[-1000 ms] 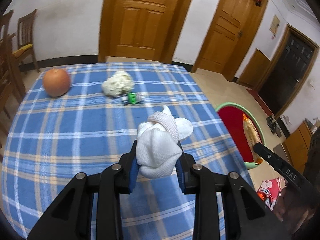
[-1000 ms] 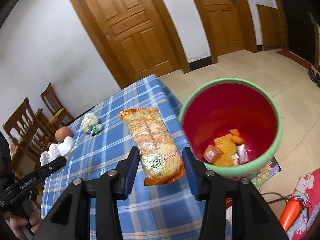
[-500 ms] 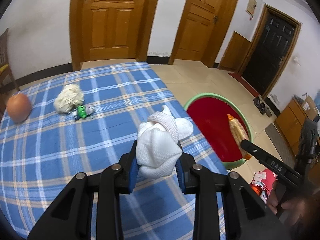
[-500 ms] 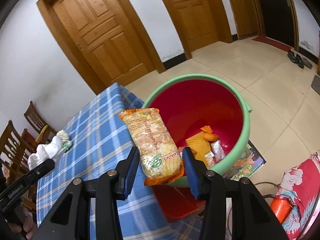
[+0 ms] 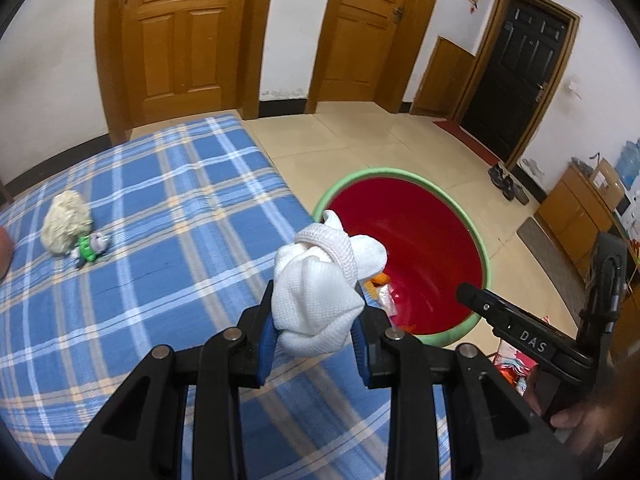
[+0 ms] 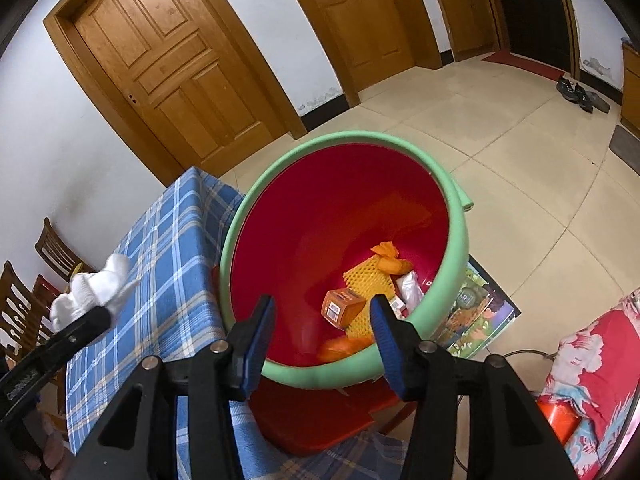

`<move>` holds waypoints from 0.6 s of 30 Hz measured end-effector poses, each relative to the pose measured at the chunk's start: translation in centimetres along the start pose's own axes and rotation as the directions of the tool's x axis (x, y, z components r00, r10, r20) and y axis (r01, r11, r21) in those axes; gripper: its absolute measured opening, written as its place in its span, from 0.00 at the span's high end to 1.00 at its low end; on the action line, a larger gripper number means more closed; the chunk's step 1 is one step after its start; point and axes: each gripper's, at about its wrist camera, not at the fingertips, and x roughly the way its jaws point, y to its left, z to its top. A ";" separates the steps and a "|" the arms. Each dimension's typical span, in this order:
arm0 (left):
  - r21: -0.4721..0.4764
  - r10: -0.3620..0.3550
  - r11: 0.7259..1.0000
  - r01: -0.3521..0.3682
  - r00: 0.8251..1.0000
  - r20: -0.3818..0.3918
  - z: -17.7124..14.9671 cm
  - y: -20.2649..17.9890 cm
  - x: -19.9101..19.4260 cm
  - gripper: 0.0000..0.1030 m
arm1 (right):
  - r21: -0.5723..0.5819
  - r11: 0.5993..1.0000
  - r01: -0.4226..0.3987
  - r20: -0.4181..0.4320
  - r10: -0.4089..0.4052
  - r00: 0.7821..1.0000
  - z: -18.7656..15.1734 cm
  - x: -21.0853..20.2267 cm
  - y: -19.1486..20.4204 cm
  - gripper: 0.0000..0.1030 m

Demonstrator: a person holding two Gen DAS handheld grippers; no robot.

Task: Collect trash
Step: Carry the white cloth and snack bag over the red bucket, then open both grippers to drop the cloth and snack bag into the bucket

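snack bag gone from opening right gripper (image 6: 322, 334) fingers, left gripper (image 5: 316, 330) fingers clamp white cloth (image 5: 320, 284) beside bin (image 5: 482, 248)

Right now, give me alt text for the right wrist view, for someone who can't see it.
The right tool, its jaws opening with nothing between them, points down into a red bin with a green rim holding an orange box, yellow foam netting and wrappers. At left, the left tool holds a white cloth over the blue plaid tablecloth.
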 end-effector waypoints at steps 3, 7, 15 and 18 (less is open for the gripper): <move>0.023 -0.013 1.000 0.013 1.000 -0.012 0.2 -1.1 0.9 0.69 | 0.012 1.000 -0.003 0.014 0.003 1.000 0.2 -0.3 -0.5 0.49; 0.049 -0.023 0.999 0.025 0.999 -0.030 0.4 -2.4 2.1 0.69 | 0.029 1.000 0.010 0.028 -0.011 1.000 0.4 -0.9 -1.1 0.49; 0.096 -0.060 0.993 0.064 0.997 -0.048 1.1 -4.9 4.5 0.66 | 0.073 0.997 0.023 0.032 -0.026 0.999 0.4 -1.2 -2.7 0.48; 0.114 -0.070 0.991 0.075 0.996 -0.046 1.4 -5.8 4.7 0.57 | 0.083 0.996 0.025 0.033 -0.028 0.999 0.5 -1.3 -3.2 0.48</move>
